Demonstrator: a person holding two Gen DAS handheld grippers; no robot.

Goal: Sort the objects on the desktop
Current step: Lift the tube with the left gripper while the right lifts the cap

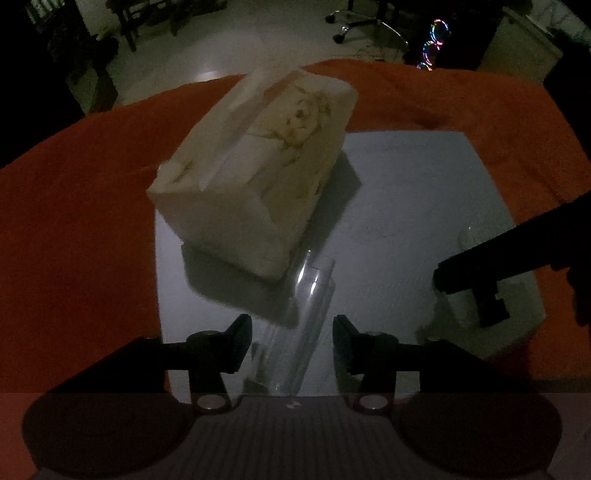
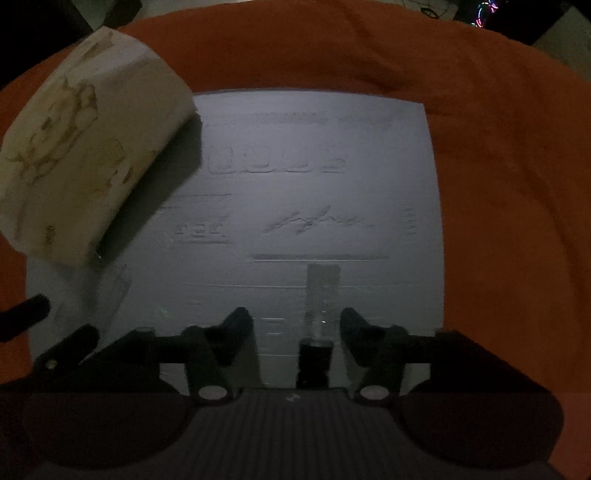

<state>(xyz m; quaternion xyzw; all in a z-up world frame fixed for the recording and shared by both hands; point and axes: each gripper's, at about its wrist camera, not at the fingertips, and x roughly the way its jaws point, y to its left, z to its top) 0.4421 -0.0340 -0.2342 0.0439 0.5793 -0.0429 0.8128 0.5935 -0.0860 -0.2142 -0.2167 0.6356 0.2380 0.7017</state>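
A cream tissue pack (image 1: 255, 173) with a dog picture lies on a pale grey board (image 1: 406, 206), and shows at the left of the right wrist view (image 2: 85, 147). A clear tube (image 1: 299, 325) lies on the board between the fingers of my left gripper (image 1: 291, 336), which stands open; neither pad presses on it. A small clear vial with a black cap (image 2: 319, 314) lies between the fingers of my right gripper (image 2: 295, 328), close to the right finger. That gripper is open too.
The board (image 2: 332, 147) rests on an orange cloth (image 1: 74, 240) that covers the table (image 2: 498, 184). The right gripper's black body (image 1: 480, 273) reaches in at the right of the left wrist view. A dim floor with chair legs (image 1: 369, 22) lies beyond the table's far edge.
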